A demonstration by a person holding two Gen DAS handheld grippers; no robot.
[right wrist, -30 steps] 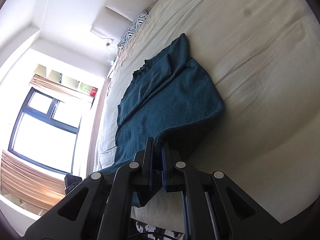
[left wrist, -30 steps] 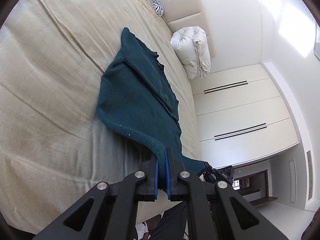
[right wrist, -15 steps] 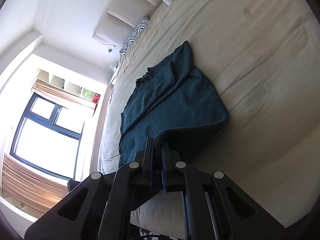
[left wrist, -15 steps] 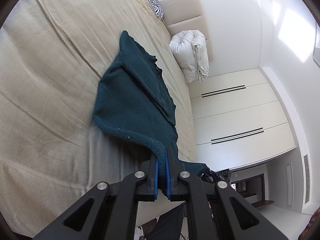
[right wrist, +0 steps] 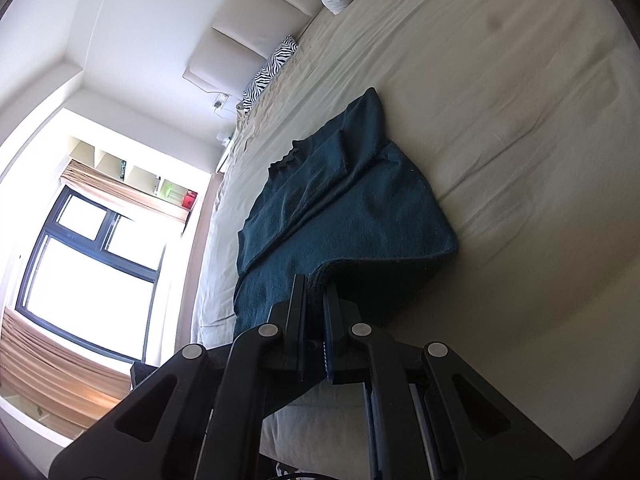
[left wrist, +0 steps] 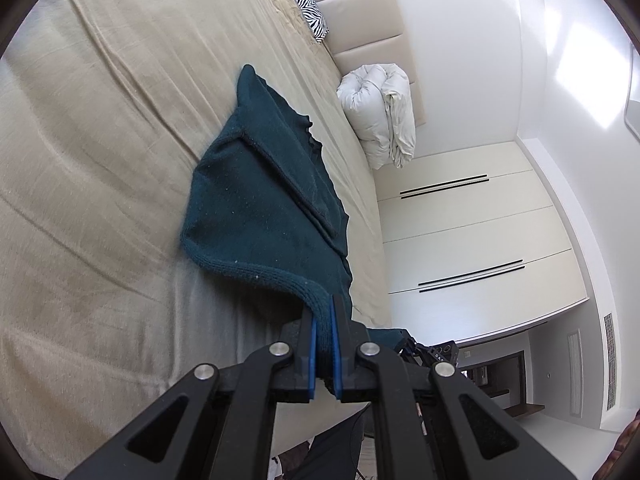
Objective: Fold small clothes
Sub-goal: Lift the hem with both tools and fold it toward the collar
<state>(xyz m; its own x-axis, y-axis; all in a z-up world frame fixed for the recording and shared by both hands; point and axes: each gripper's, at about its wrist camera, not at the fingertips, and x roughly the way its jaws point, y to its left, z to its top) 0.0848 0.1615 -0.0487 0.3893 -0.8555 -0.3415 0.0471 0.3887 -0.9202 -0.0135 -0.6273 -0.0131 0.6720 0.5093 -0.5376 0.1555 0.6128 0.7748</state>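
Stretching away from both cameras toward the headboard [left wrist: 372,16], the dark teal knitted garment [left wrist: 260,200] lies on the beige bed [left wrist: 100,140] with its long axis running from the near hem to a pointed far end, where a sleeve [right wrist: 360,136] is folded across the body. Its ribbed near hem is lifted off the sheet at two places. The left tool [left wrist: 325,320] has its blue pads pressed together on that hem, the knit bunched between them. The right tool [right wrist: 314,300] likewise pinches the hem edge, and the cloth drapes down from it to the bed.

A rolled white duvet [left wrist: 380,116] sits by the headboard, and a zebra-striped pillow [left wrist: 306,4] lies further along the same end. White wardrobe doors [left wrist: 472,240] fill the wall beyond; a window [right wrist: 88,264] with a tan blind is seen from the right tool's camera. A small dark device beyond the bed edge in the left view carries letters too small to read.

Compared with a second ago, the garment's near portion is drawn slightly closer and higher, while both tools stay clamped on the hem.
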